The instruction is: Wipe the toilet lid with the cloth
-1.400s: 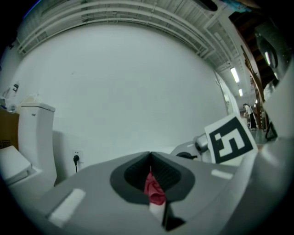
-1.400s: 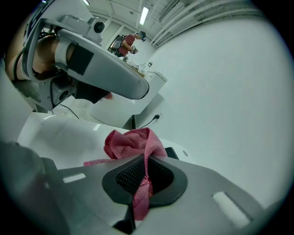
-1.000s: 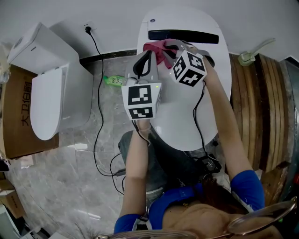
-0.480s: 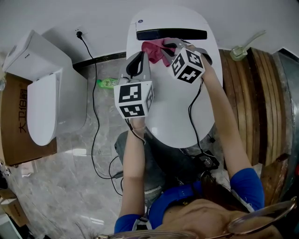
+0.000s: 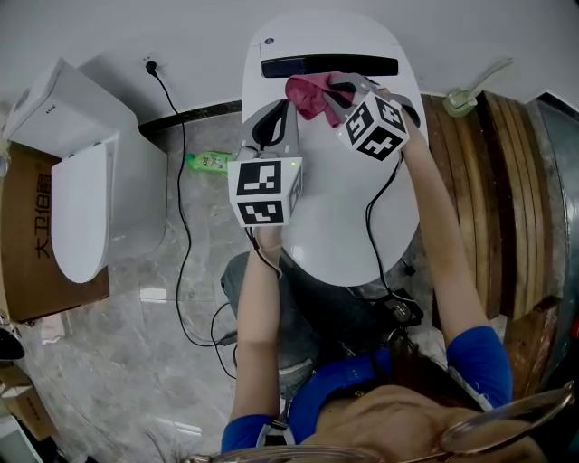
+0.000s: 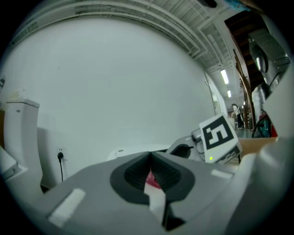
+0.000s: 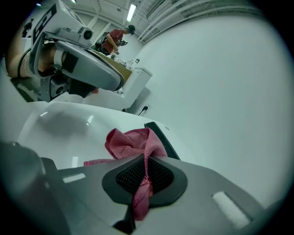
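The pink cloth (image 5: 308, 96) lies bunched at the twelve o'clock end of the white toilet lid (image 5: 335, 217), just short of the dark strip (image 5: 329, 66) at the back. It looks soft, light and floppy, so pinching one fold should be enough. The right gripper (image 7: 146, 160) has its jaws nipped on such a fold. The left gripper (image 5: 273, 122), near the lid's ten o'clock edge, has its jaws pressed together on nothing. A second toilet (image 5: 90, 172) stands off at nine o'clock.

Bright, even, cool indoor light from ceiling strip lights (image 7: 132, 11). Shadows faint. Soft glare patches on toilet lid (image 7: 59, 135). Gripper views heavily fisheye, with black corners (near foreground soft). Head view sharp, bottom edge blurred.
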A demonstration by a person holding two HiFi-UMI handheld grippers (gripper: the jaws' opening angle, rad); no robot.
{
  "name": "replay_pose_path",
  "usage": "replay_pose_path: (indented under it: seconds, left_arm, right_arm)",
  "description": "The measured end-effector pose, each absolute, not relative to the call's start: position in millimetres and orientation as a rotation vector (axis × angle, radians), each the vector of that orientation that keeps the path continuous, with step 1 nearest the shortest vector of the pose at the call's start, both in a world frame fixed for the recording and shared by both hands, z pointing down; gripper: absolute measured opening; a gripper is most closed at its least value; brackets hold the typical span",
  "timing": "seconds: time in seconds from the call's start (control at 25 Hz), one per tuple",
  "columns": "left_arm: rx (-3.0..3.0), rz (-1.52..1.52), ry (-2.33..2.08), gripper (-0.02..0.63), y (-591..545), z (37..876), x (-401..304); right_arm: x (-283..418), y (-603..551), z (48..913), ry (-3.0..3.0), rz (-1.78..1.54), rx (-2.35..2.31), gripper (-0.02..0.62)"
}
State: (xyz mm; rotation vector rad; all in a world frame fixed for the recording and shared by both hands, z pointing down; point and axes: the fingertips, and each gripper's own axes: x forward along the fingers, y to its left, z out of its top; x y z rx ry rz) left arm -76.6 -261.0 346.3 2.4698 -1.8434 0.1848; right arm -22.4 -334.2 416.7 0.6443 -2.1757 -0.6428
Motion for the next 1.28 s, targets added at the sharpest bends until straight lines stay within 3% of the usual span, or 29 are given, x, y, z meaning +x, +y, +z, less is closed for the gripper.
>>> replay_pose_path:
  seconds: [1.28]
  left_arm:
    - [2.586, 0.221, -1.686, 0.003, -263.2, 354.6, -33.2]
  right_arm:
    - [56.3, -352.4, 417.9, -2.159, -0.569, 0.774, 0.009]
